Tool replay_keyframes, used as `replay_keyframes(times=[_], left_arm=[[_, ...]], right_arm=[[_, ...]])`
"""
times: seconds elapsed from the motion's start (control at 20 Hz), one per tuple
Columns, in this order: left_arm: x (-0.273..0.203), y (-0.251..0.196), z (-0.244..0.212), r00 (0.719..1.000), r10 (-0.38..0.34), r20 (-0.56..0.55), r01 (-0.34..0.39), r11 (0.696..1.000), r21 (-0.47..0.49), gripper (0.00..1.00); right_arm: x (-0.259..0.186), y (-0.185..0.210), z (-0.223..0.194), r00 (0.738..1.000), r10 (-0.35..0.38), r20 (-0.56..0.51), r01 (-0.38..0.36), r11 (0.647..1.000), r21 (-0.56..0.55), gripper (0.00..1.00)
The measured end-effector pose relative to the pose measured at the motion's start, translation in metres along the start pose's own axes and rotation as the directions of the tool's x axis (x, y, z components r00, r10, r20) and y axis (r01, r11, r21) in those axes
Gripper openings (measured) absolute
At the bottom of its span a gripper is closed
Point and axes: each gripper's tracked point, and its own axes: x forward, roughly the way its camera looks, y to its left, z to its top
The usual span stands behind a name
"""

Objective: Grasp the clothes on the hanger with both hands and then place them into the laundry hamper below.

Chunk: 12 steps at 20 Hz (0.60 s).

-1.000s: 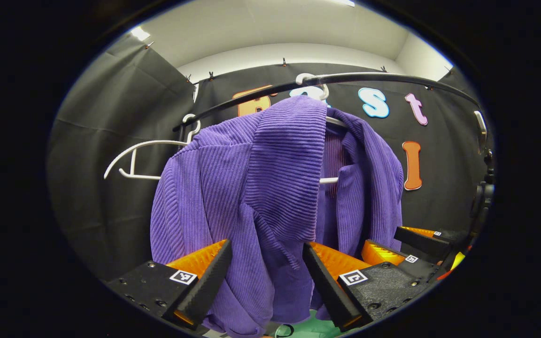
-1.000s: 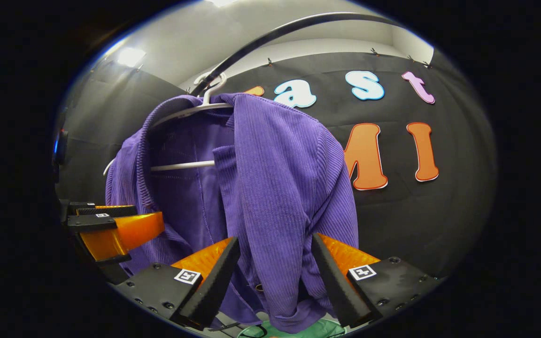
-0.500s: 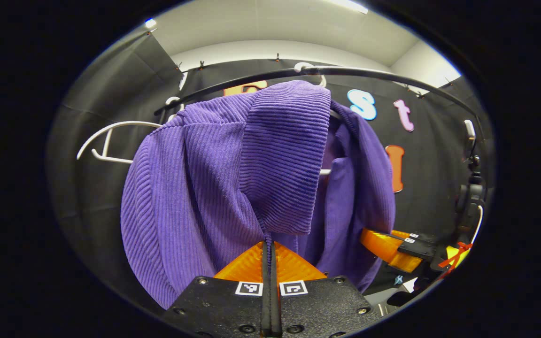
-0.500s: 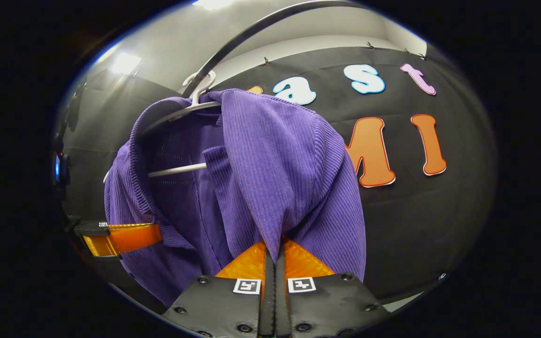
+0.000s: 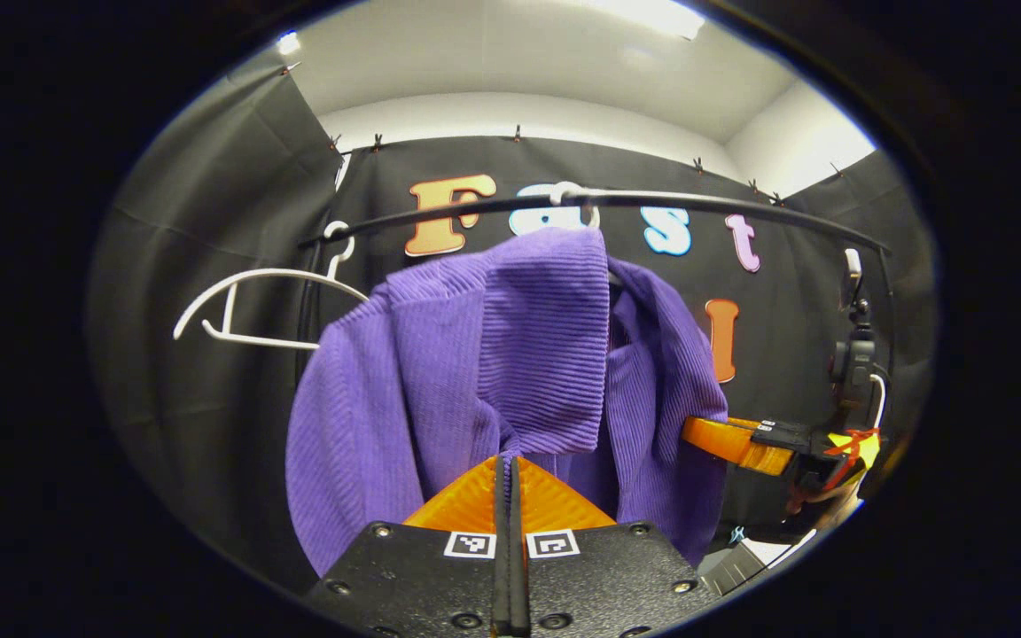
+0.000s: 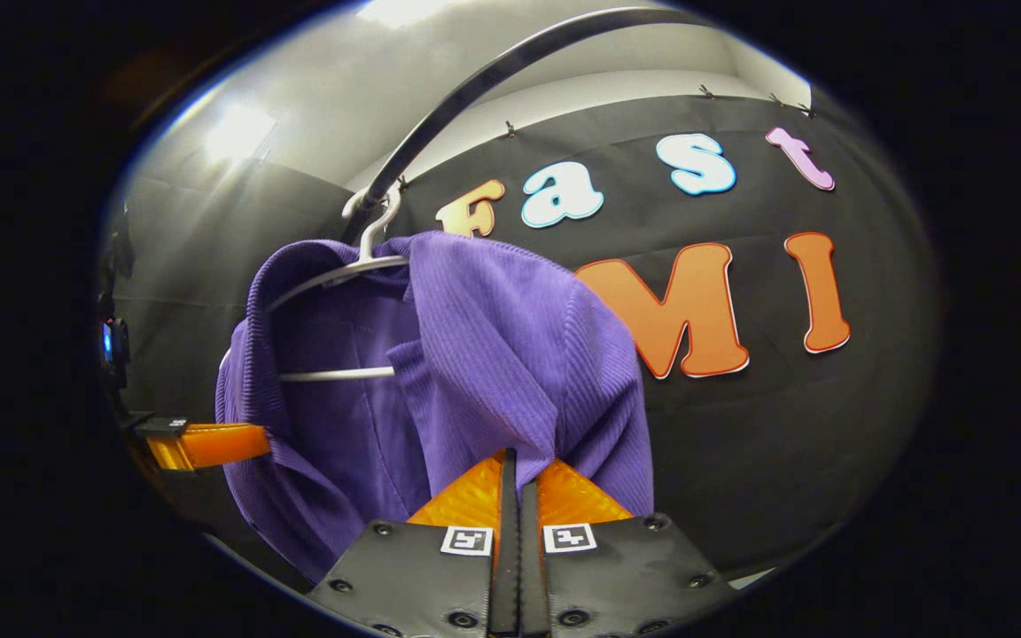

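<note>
A purple ribbed garment (image 5: 440,372) hangs on a white hanger (image 6: 360,270) from a black rail (image 5: 697,202). In the left gripper view my left gripper (image 5: 504,462) is shut on a fold of the garment's left side. The right gripper view has my right gripper (image 6: 512,456) shut on the garment's (image 6: 475,354) right front panel. Each view also catches the other gripper farther off, pinching the cloth: the right one (image 5: 728,440) at the right, the left one (image 6: 209,443) at the left. The hamper is hidden.
A bare white hanger (image 5: 253,297) hangs on the rail left of the garment. A stand with a small device (image 5: 856,368) rises at the rail's right end. Black cloth walls close in behind and on the left.
Both grippers went from open around the cloth to shut on it. Since half a second ago the garment and rail sit lower and smaller in both views, so both grippers have pulled back a little.
</note>
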Motion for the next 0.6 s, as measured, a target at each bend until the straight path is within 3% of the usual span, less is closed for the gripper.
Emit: replay_keyframes(times=[0.15, 0.25, 0.35, 0.6], left_arm=[[-0.016, 0.017, 0.029, 0.998, 0.031, 0.056, -0.032, 0.999, 0.012, 0.0], [-0.028, 0.034, 0.047, 0.994, 0.065, 0.093, -0.067, 0.998, 0.011, 0.0], [-0.038, 0.053, 0.067, 0.986, 0.106, 0.13, -0.108, 0.994, 0.014, 0.0], [-0.05, 0.118, 0.123, 0.933, 0.258, 0.25, -0.283, 0.956, 0.07, 0.0]], right_arm=[[0.004, -0.02, 0.026, 0.999, -0.045, 0.024, 0.045, 0.999, 0.018, 0.08], [0.001, -0.039, 0.041, 0.992, -0.108, 0.059, 0.108, 0.994, 0.001, 0.11], [-0.006, -0.052, 0.059, 0.981, -0.163, 0.107, 0.166, 0.986, -0.025, 0.08], [-0.015, -0.068, 0.091, 0.937, -0.273, 0.219, 0.291, 0.955, -0.055, 0.07]])
